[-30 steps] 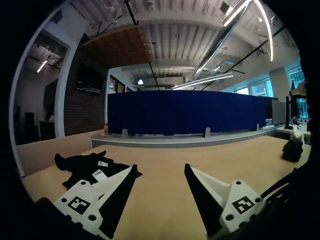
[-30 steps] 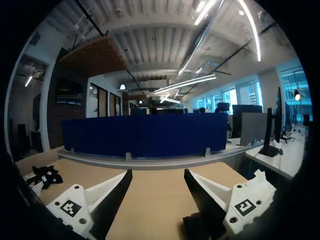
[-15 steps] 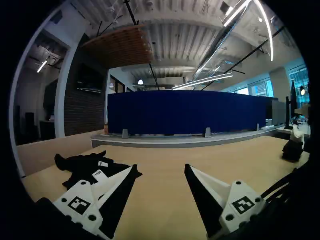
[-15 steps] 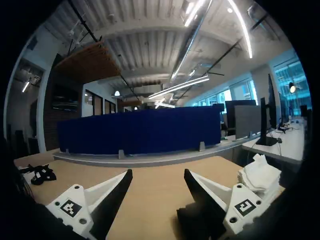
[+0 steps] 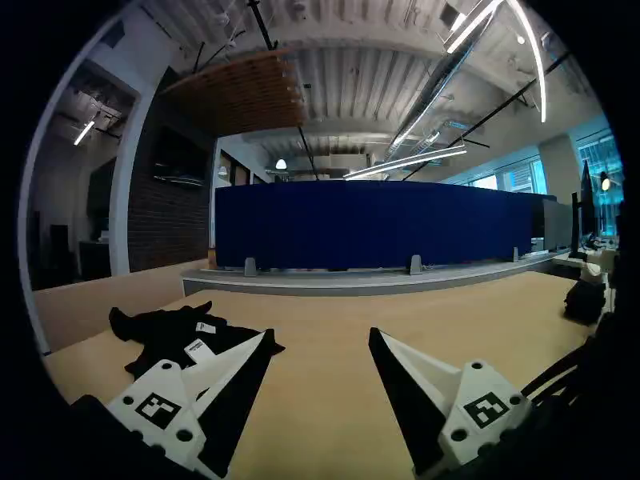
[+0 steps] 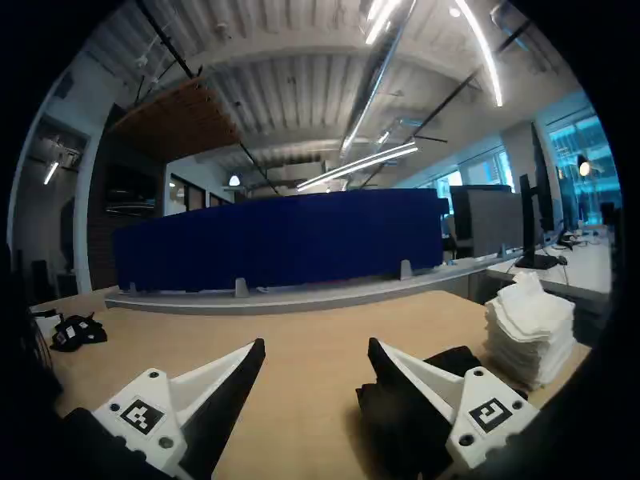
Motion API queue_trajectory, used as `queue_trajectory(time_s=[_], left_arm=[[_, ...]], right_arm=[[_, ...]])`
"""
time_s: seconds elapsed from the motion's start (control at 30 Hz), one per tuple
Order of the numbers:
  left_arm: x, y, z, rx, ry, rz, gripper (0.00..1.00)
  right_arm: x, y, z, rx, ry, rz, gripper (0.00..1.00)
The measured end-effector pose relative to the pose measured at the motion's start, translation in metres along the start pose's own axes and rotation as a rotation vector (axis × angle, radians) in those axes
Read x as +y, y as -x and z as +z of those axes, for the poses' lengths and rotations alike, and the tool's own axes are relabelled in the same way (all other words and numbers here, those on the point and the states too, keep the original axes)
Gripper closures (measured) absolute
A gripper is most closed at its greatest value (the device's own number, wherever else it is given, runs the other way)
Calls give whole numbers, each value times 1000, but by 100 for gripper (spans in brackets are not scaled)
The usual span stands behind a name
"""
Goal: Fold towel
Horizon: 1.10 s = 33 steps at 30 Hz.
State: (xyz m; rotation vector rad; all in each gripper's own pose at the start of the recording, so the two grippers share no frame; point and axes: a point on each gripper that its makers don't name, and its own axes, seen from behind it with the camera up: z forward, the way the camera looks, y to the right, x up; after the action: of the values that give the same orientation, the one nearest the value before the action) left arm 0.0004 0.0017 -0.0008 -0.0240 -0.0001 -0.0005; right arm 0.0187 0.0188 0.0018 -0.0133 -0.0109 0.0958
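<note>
In the left gripper view, a crumpled black towel (image 5: pixel 180 336) with white tags lies on the wooden table (image 5: pixel 336 336) at the left, just beyond the left finger. My left gripper (image 5: pixel 320 360) hangs open low over the table, holding nothing. In the right gripper view, my right gripper (image 6: pixel 316 368) is open too. A folded black cloth (image 6: pixel 416 392) lies under and behind its right finger. The crumpled black towel (image 6: pixel 76 332) shows small at the far left.
A stack of white folded towels (image 6: pixel 532 332) stands at the table's right edge. A blue partition (image 5: pixel 376 224) on a grey rail closes off the back of the table. A dark bundle (image 5: pixel 584 300) sits far right in the left gripper view. Desks with monitors (image 6: pixel 536 216) lie beyond.
The right gripper has dropped lower and shifted, bringing the white stack and the folded black cloth into fuller view. The left gripper has stayed still.
</note>
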Motion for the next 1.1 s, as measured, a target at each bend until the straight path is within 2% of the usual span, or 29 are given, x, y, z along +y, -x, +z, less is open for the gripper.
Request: queue_trajectory(time_s=[0.23,0.5,0.97,1.1], left_arm=[[0,0,1,0,0,0,13],[0,0,1,0,0,0,13],[0,0,1,0,0,0,13],[-1,1,2,0,0,0,13]], right_arm=[[-4,16,1,-19,-10,12,0],[-6,15,-2,0,-14,13,0],[-20,22,-2,10,-28,-88,0],[-20,20,-1,9,-26,-95,0]])
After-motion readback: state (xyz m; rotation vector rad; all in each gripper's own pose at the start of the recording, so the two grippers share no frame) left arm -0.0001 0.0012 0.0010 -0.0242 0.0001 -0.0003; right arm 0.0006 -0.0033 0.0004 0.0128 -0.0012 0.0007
